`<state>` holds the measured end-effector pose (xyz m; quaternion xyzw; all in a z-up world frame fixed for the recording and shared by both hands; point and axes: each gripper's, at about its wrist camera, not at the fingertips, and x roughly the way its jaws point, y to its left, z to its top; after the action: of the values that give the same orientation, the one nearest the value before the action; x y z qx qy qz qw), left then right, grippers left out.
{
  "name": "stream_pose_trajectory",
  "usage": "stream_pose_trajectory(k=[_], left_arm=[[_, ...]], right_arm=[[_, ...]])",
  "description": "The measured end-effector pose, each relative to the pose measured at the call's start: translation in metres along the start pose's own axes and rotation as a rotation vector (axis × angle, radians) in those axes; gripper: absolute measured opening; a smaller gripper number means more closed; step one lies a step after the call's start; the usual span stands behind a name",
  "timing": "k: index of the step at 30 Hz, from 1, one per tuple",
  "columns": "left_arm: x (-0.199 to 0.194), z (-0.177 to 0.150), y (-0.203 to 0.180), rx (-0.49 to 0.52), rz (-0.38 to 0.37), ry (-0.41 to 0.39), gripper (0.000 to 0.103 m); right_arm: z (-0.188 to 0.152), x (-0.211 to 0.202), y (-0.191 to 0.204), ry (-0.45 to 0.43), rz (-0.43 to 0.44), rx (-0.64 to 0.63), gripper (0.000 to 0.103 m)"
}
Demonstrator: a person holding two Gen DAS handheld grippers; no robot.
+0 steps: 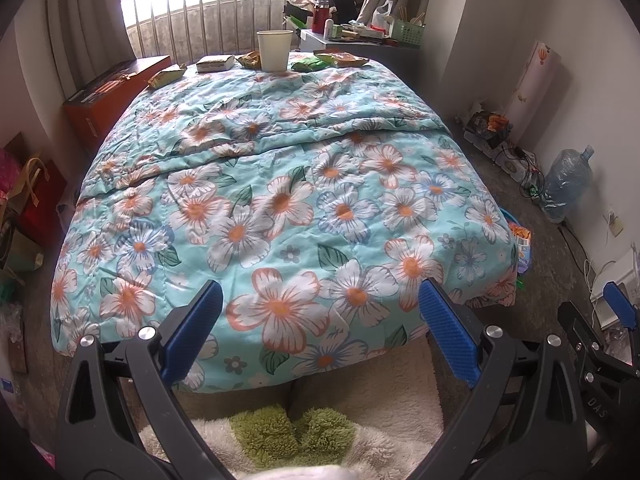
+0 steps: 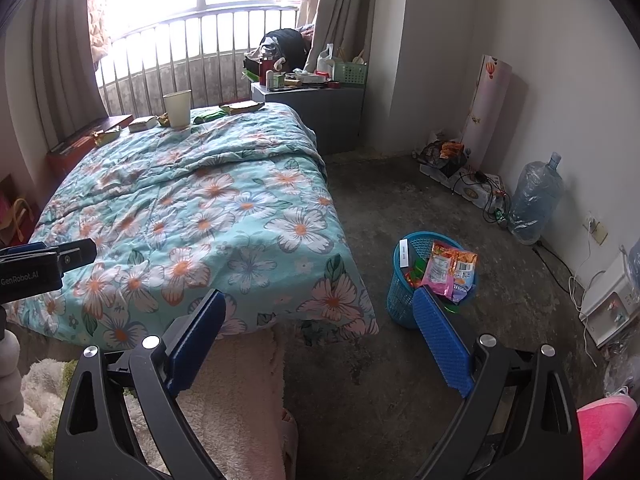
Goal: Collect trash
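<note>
Trash lies at the far end of the floral quilt [image 1: 280, 200]: a white paper cup [image 1: 274, 50], a small box [image 1: 215, 63], a yellow wrapper [image 1: 166, 76], a green wrapper [image 1: 309, 65] and an orange wrapper [image 1: 341, 58]. The cup also shows in the right wrist view [image 2: 177, 109]. A blue mesh bin [image 2: 416, 288] with snack wrappers [image 2: 448, 268] in it stands on the floor right of the bed. My left gripper [image 1: 320, 320] is open and empty over the bed's near end. My right gripper [image 2: 320, 320] is open and empty, its right finger beside the bin.
A nightstand [image 2: 320, 108] with clutter stands at the bed's far right. An orange box [image 1: 108, 96] lies left of the bed. A water jug [image 2: 534, 204], cables and a snack pile [image 2: 446, 156] line the right wall. A fluffy rug [image 1: 320, 420] lies below.
</note>
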<state>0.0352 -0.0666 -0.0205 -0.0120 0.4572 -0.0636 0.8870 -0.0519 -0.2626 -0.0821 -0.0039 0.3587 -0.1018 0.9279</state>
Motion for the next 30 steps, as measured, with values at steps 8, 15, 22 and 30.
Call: stream_pose_trajectory(k=[8,15,22,30], left_arm=[[0.0012,-0.0005,-0.0005,0.004,-0.002,0.005,0.094],[0.0012,-0.0008,-0.0006,0.004,-0.002,0.006,0.094],[0.0021,-0.0016,0.0003,0.005,-0.004,0.01,0.094],[0.0024,-0.0016,0.0008,0.005,-0.004,0.01,0.094]], right_arm=[[-0.0001,-0.0003,0.0001,-0.001,0.0,0.001,0.092],[0.0002,-0.0004,0.0003,-0.001,0.001,0.0,0.092],[0.0,-0.0001,0.0,-0.001,0.0,0.0,0.092],[-0.0002,0.0,0.0001,0.0,0.0,0.001,0.092]])
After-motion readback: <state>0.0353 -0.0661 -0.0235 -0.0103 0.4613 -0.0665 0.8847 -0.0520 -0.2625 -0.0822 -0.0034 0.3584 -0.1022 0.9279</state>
